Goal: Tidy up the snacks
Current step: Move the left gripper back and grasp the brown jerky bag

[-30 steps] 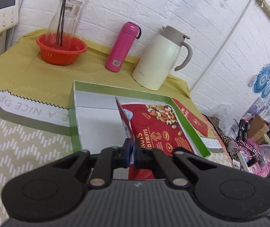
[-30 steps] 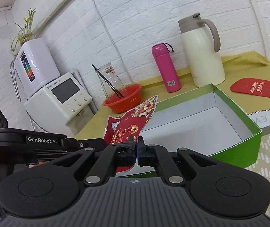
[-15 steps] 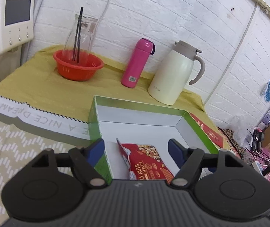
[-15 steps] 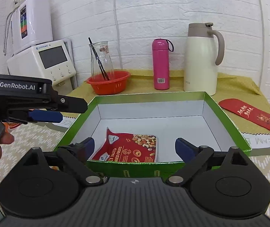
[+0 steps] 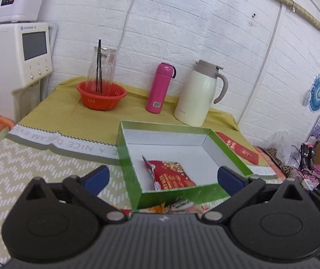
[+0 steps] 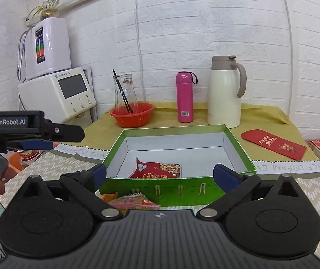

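A green box with a white inside (image 5: pixel 130 174) (image 6: pixel 238 143) stands open on the table. A red nut snack packet (image 5: pixel 170 174) (image 6: pixel 160 170) lies flat inside it, near the front left. My left gripper (image 5: pixel 163 178) is open and empty, held back from the box's near corner; it also shows at the left of the right wrist view (image 6: pixel 34 144). My right gripper (image 6: pixel 157 174) is open and empty in front of the box. More snack packets (image 6: pixel 133 200) (image 5: pixel 178 206) lie on the table just before the box, partly hidden.
At the back stand an orange basket with a glass carafe (image 6: pixel 133 114), a pink bottle (image 6: pixel 184 96) and a cream thermos jug (image 6: pixel 225 92). A red envelope (image 6: pixel 273 143) lies right of the box. A white appliance (image 6: pixel 70 94) stands at the left.
Both grippers were shut together on the red packet a second ago. They opened, the packet dropped flat into the box, and both grippers pulled back toward me.
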